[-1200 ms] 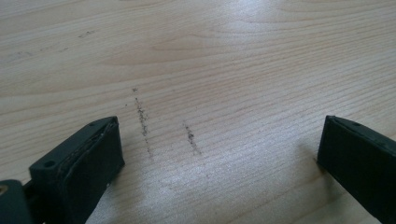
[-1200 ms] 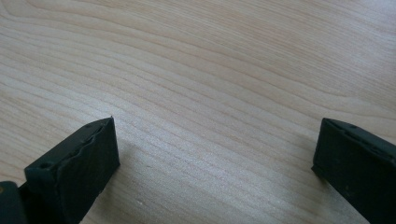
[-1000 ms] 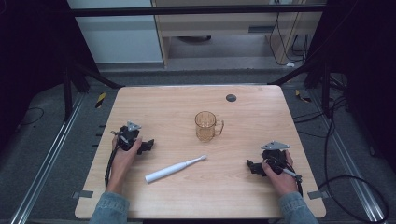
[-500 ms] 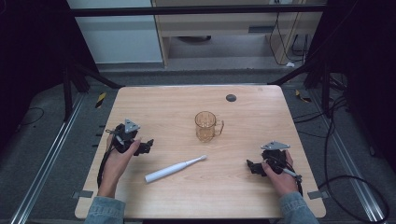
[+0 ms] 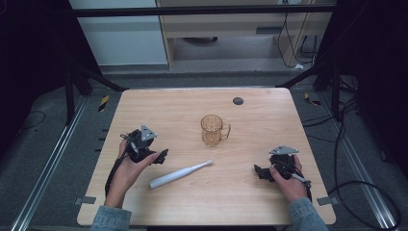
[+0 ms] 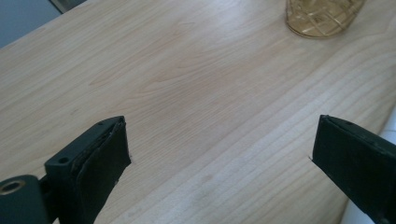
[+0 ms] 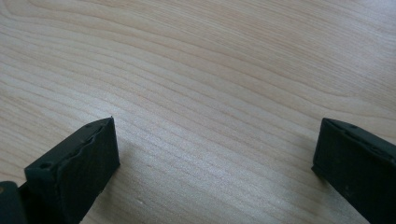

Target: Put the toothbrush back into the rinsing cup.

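Note:
An amber glass mug (image 5: pixel 213 130) stands upright near the middle of the wooden table (image 5: pixel 269 110), its handle to the right. In front of it a white electric toothbrush (image 5: pixel 180 173) lies flat, head pointing right. My left gripper (image 5: pixel 161 156) is held just left of the toothbrush's handle end, open and holding nothing. In the left gripper view the mug's base (image 6: pixel 322 18) is at the top right and a white sliver of the toothbrush (image 6: pixel 387 135) sits at the right edge. My right gripper (image 5: pixel 260 172) rests low at the front right, open over bare wood (image 7: pixel 210 93).
A small dark round disc (image 5: pixel 237 101) sits near the table's far edge. Beyond the table stand dark frame legs, cables on the floor at right, and a cabinet at the back.
My left hand has shifted a little between the frames and now sits closer to the toothbrush's handle end. The right gripper, mug and toothbrush have stayed put.

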Available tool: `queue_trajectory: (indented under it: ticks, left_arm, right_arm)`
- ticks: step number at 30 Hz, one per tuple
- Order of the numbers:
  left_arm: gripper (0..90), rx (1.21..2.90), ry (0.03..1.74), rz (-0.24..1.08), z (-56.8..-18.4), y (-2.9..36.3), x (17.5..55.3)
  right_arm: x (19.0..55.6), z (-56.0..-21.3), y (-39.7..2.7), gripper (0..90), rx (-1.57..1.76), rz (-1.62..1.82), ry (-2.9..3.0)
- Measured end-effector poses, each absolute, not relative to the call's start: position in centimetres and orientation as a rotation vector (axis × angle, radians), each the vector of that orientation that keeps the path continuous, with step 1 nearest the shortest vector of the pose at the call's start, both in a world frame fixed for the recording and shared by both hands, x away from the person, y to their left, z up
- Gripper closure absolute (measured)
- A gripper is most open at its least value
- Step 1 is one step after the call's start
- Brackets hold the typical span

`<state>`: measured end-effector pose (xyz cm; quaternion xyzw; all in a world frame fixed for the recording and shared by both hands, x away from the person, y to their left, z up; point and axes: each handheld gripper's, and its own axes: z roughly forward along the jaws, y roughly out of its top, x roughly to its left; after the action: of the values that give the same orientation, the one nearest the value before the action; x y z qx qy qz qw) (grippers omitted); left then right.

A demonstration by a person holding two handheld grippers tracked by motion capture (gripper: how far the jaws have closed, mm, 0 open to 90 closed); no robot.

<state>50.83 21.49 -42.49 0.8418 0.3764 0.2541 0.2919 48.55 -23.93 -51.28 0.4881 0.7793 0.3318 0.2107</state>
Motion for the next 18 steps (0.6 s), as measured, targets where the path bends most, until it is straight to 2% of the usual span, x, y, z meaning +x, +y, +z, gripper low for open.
queue_trajectory:
  ticks: [2,8,18]
  left_arm:
    - [7.3,2.286,0.962,0.656,-42.7,20.9,50.6]
    - [5.9,2.397,0.869,0.594,-43.3,19.0,50.1]
    - [5.9,2.452,0.809,0.513,-43.7,17.5,49.6]
  right_arm:
    - [48.6,-51.3,-23.9,0.4,1.357,0.922,2.166]
    - [48.6,-51.3,-23.9,0.3,1.357,0.922,2.166]
    - [48.6,-51.3,-23.9,0.3,1.357,0.922,2.166]
